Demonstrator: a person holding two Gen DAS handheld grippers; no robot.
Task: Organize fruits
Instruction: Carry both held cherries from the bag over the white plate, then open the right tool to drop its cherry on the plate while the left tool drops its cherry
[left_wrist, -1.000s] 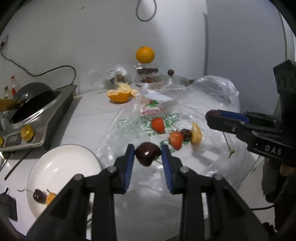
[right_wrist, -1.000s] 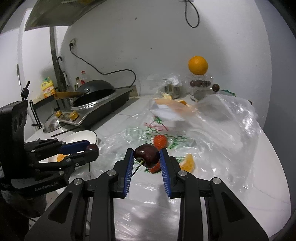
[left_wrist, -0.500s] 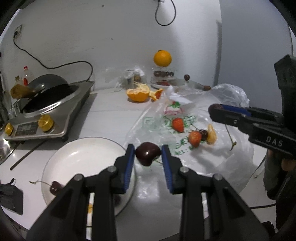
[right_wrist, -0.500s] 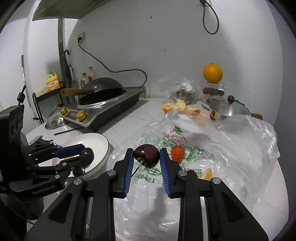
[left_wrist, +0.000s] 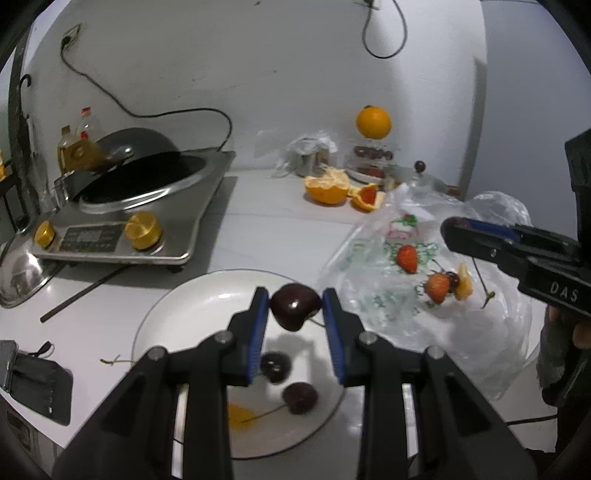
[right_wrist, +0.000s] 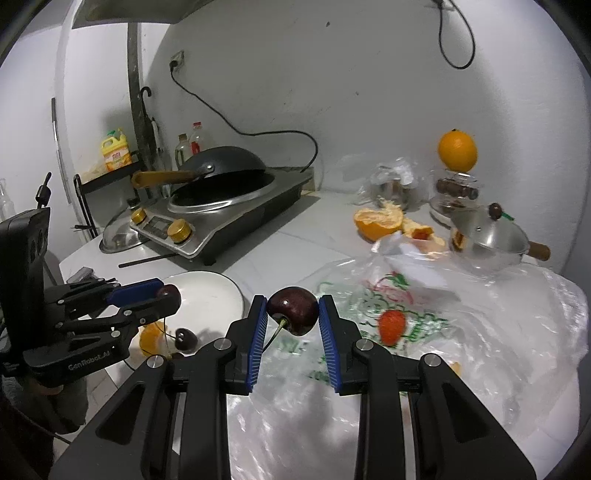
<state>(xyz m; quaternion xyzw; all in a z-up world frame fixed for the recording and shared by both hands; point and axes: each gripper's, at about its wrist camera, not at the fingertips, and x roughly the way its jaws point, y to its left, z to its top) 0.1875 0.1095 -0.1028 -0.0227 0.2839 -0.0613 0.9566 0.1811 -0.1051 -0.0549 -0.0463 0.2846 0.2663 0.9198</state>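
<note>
My left gripper (left_wrist: 294, 308) is shut on a dark cherry (left_wrist: 294, 305) and holds it above the white plate (left_wrist: 184, 306). On the plate lie two cherries (left_wrist: 300, 397) and an orange segment (left_wrist: 236, 411). My right gripper (right_wrist: 291, 312) is shut on another dark cherry (right_wrist: 293, 311), stem hanging down, over the clear plastic bag (right_wrist: 480, 332) beside the plate (right_wrist: 214, 291). Strawberries (left_wrist: 407, 258) and an orange piece (left_wrist: 464, 282) lie on the bag. The right gripper also shows in the left wrist view (left_wrist: 454, 230), and the left gripper in the right wrist view (right_wrist: 168, 295).
An induction cooker with a black wok (left_wrist: 133, 184) stands at the left. A peeled orange (left_wrist: 327, 186), a whole orange on a jar (left_wrist: 373, 122) and a steel pot (right_wrist: 487, 236) stand at the back. A black chopstick (left_wrist: 81, 293) and a dark pouch (left_wrist: 40, 384) lie near the plate.
Both grippers have moved left with their cherries. My left gripper went from over the bag to over the plate; the right one has neared the plate's edge.
</note>
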